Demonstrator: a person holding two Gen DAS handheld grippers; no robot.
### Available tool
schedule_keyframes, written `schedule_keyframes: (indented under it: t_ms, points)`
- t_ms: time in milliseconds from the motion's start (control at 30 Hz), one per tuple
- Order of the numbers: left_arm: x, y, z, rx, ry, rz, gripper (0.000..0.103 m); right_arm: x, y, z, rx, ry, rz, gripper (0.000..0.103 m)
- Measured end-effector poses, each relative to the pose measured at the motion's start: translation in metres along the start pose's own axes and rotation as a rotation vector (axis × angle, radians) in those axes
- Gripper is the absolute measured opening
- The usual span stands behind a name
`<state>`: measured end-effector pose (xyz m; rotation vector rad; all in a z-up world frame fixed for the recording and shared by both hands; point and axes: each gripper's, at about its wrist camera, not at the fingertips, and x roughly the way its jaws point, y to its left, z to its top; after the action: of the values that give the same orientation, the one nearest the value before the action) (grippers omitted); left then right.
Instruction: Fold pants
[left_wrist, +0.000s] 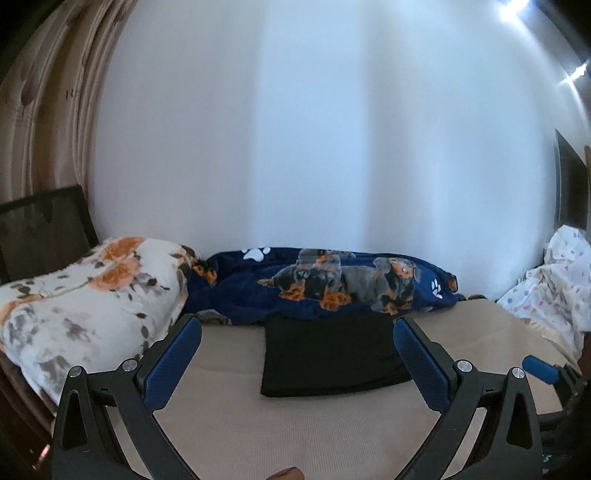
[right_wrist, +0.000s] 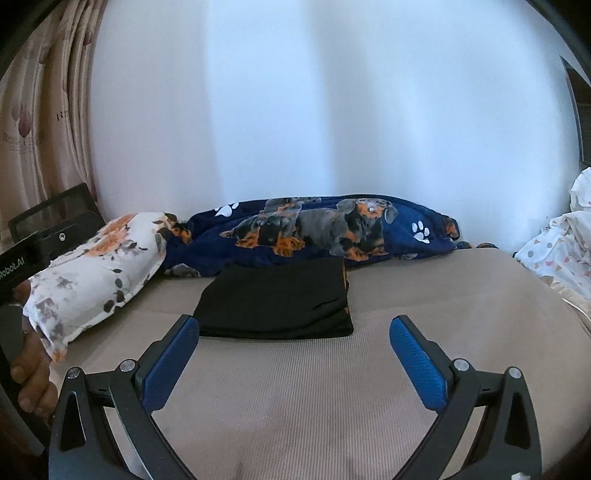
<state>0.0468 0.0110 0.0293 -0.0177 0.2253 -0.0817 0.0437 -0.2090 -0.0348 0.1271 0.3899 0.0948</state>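
Observation:
The black pants (left_wrist: 328, 354) lie folded into a flat rectangle on the beige bed sheet (left_wrist: 229, 417), close to the navy dog blanket. They also show in the right wrist view (right_wrist: 277, 299). My left gripper (left_wrist: 297, 328) is open and empty, held just in front of the pants, its blue pads (left_wrist: 173, 365) on either side. My right gripper (right_wrist: 293, 326) is open and empty, a little nearer than the pants and to their right. A blue tip of the right gripper (left_wrist: 541, 369) shows at the left view's right edge.
A white floral pillow (right_wrist: 92, 266) lies at the left. A navy dog-print blanket (right_wrist: 325, 229) runs along the white wall. A white dotted cloth (right_wrist: 561, 247) is heaped at the right. A dark headboard (left_wrist: 44, 229) and curtains (right_wrist: 48, 110) stand at the left.

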Motion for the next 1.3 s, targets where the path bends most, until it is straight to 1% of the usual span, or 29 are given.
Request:
schedule_keyframes:
  t_ms: [267,467,533,633,833,1033,1300]
  points:
    - [-0.028,-0.006,-0.002,0.037,-0.026,-0.005,0.103,-0.029,0.015,0.0,-0.037,-0.033,0.011,0.103]
    - [-0.032,-0.007,-0.007,0.049,-0.013,-0.018,0.103,-0.037,0.021,0.0,-0.057,-0.039,0.022,0.103]
    - [-0.026,-0.008,-0.01,0.05,0.008,-0.03,0.103,-0.035,0.021,-0.001,-0.062,-0.037,0.026,0.103]
    - [-0.011,-0.01,-0.017,0.05,0.046,-0.026,0.103,-0.029,0.019,-0.005,-0.061,-0.028,0.032,0.103]
    - [0.03,-0.015,-0.039,0.04,0.151,-0.019,0.103,-0.005,0.008,-0.01,-0.028,0.013,0.038,0.103]
    - [0.067,-0.017,-0.056,0.039,0.223,-0.009,0.103,0.017,0.001,-0.013,-0.025,0.046,0.012,0.103]
    - [0.092,-0.011,-0.069,0.036,0.264,0.004,0.103,0.039,0.001,-0.014,-0.02,0.071,0.006,0.103]
